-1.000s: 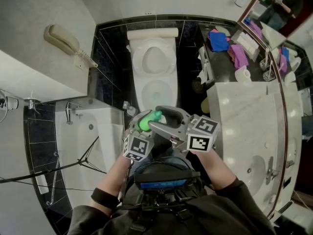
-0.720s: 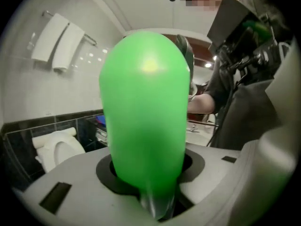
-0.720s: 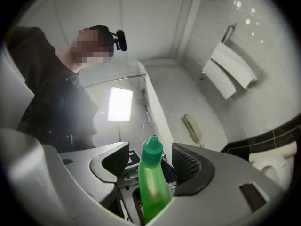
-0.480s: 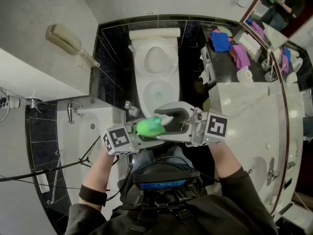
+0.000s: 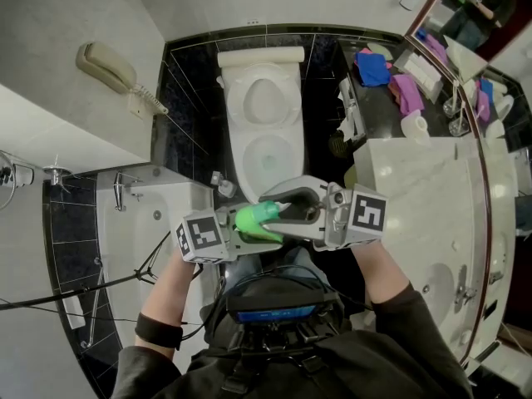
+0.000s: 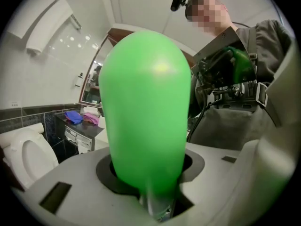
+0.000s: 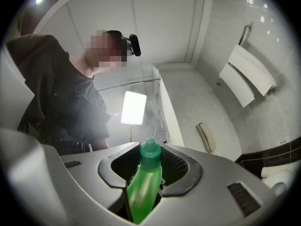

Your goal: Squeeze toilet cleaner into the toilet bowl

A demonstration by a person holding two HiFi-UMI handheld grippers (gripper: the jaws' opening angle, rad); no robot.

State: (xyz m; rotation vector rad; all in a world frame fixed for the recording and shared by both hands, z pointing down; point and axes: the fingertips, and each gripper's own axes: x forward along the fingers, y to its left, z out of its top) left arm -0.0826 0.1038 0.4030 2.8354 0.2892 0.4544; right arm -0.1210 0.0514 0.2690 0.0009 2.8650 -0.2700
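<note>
Green and glossy, the bottle [image 5: 258,219] of cleaner lay roughly level between the two grippers, with the toilet bowl [image 5: 246,152] just beyond the fingers in the head view. The left gripper [image 5: 243,233] had its fingers clamped round the fat body, the rounded base sticking out past their tips. The right gripper [image 5: 287,206] had just been closing its fingers with the slim neck between them, and they looked to bear on the plastic low down, the cap [image 7: 150,155] poking out beyond. It would likely handle as light, thin-walled and springy, and smooth enough to slide in a slack grip. The mid-body seemed the place to squeeze, since it should give easily. The neck looked stiffer, better for steadying and aiming, and the cap appeared still on.
</note>
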